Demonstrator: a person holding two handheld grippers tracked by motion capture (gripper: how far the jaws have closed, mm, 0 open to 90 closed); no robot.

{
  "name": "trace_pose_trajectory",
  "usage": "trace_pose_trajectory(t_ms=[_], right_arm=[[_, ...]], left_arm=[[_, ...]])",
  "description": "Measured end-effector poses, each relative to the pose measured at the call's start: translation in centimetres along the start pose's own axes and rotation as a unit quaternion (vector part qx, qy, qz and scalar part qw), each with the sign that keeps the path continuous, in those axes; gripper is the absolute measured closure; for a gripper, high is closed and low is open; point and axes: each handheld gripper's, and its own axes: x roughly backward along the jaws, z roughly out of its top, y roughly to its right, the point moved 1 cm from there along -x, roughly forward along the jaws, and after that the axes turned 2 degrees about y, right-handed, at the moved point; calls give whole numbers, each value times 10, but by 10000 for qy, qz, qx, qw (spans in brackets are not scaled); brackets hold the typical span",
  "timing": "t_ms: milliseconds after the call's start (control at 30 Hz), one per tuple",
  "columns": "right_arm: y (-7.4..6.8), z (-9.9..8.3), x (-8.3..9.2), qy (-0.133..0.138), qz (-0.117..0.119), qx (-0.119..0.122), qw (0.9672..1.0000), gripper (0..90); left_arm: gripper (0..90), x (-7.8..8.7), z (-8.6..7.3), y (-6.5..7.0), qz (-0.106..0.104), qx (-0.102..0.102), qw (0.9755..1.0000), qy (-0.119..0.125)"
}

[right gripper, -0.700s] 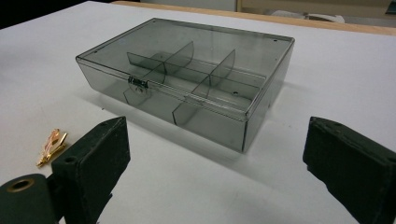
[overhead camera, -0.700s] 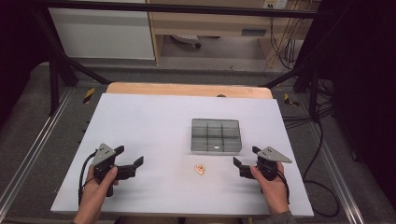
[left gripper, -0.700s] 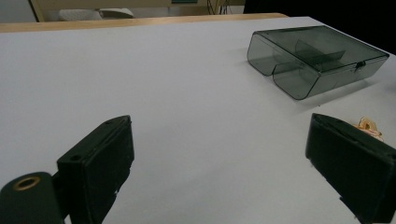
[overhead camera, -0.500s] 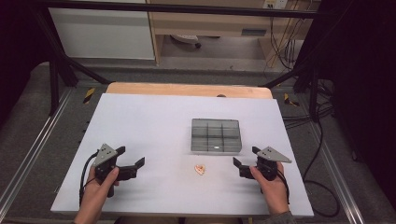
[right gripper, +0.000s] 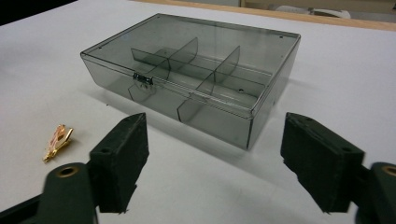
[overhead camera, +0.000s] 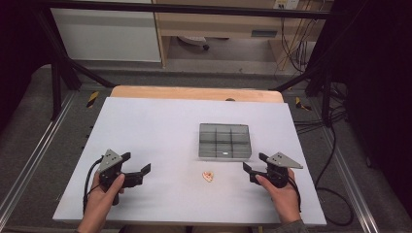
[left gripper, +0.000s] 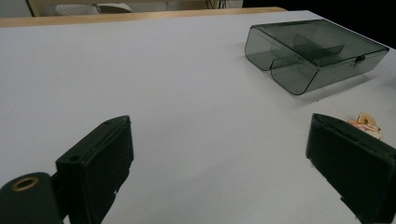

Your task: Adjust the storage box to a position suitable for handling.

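Both your grippers empty, jaws apart, low over the white surface.
Smoky clear box lies flat, lid shut, dividers inside, long axis across the surface, latch facing you; small gold clip just before it, between your left gripper and right gripper; its pointing unclear.

On the table, the compartment box is sitting right of centre in the high view, lid closed. Just below it and slightly left, the small clip is lying on the tabletop, apart from the box. The left gripper is resting at lower left, the right gripper at lower right, the clip lying between them.
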Motion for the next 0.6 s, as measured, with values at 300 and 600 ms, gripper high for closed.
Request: trace_pose_trajectory(t_ms=[300,600], right_arm=[[7,0,9,44,-83,63,9999,641],[24,-2,5,-192,-333,1,9993,900]], left_arm=[[76,0,0,1,-2,-19,10000,-16],[75,-1,-1,2,2,-52,10000,-63]])
